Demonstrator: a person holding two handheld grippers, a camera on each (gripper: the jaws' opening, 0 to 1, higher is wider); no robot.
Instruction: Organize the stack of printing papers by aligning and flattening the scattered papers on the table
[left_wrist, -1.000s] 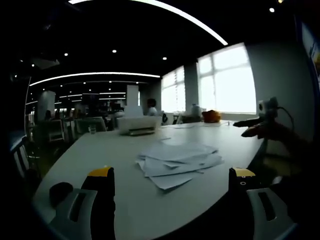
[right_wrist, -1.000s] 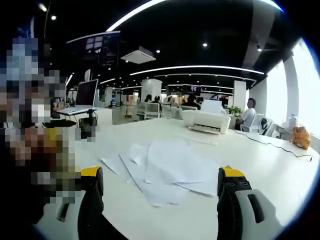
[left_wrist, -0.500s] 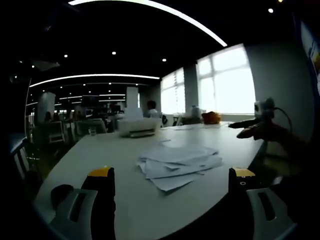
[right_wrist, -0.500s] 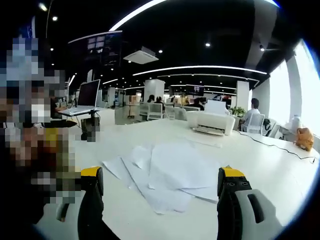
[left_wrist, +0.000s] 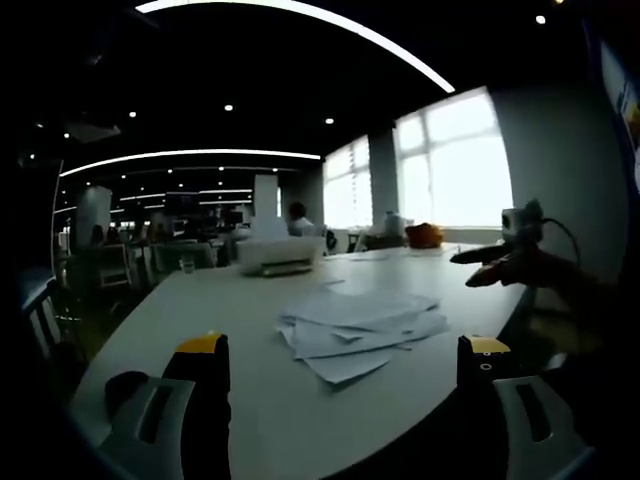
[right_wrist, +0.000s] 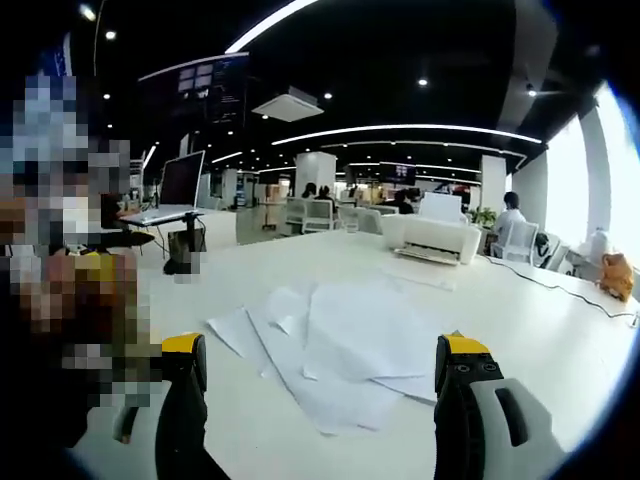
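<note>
Left gripper view: I see my left tongs (left_wrist: 342, 362) with the jaws spread wide apart and nothing held between them. The papers (left_wrist: 360, 325) lie in a loose, fanned-out pile on the white table (left_wrist: 220, 300), ahead of the tongs and between the two jaw lines, apart from both tips. Sheets overlap at differing angles and one corner juts toward the tongs. Beyond the pile, further along the table, stands a white printer (left_wrist: 280, 253). To the right of the tongs, past the right jaw, the other gripper's dark body reaches in over the table edge.

Right gripper view: I see my right tongs (right_wrist: 325, 362) likewise wide open and holding nothing. The papers (right_wrist: 350, 340) lie just ahead, between the jaws, spread unevenly with edges misaligned; the nearest sheet comes close to the jaw tips, but I cannot tell whether it touches them. The printer (right_wrist: 430, 240) sits beyond the pile, ahead and to the right. A laptop (right_wrist: 175, 190) stands far off to the left of the tongs.
</note>
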